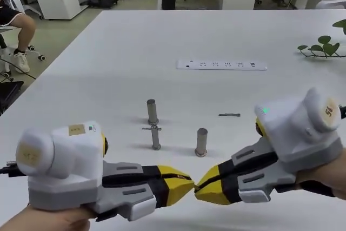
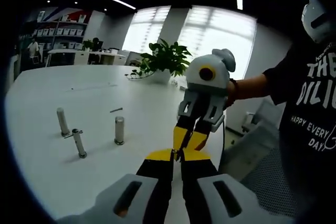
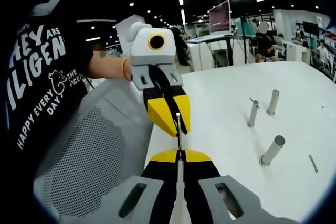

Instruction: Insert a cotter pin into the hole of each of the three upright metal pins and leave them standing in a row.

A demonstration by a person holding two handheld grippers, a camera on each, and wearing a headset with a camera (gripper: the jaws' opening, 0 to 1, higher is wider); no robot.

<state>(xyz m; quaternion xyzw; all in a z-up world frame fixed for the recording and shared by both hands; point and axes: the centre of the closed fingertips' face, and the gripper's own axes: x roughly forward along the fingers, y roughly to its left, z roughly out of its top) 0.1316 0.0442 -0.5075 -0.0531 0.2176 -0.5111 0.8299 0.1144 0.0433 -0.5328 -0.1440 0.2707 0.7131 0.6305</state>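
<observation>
Right gripper view: the held cotter pin (image 3: 178, 142) juts straight out of the right gripper (image 3: 178, 153), which is clenched on it. Its long axis runs along the jaws, and its far end is against the left gripper (image 3: 174, 129). The left jaws are pressed together; whether they pinch it too, I cannot tell.

Head view: just beyond the meeting tips, on the right gripper's side, stands the bare near pin (image 1: 201, 142) on the table (image 1: 108, 52). The middle pin (image 1: 155, 139) carries 1 fitted cotter pin (image 1: 151, 129) crosswise. The far pin (image 1: 152, 111) is bare. 1 loose cotter pin (image 1: 229, 114) lies flat, further right.

Matt grey metal pins (image 1: 201, 142), thin metal cotter pin (image 3: 178, 125), smooth wht tabletop (image 1: 108, 52) w/ soft sheen.
</observation>
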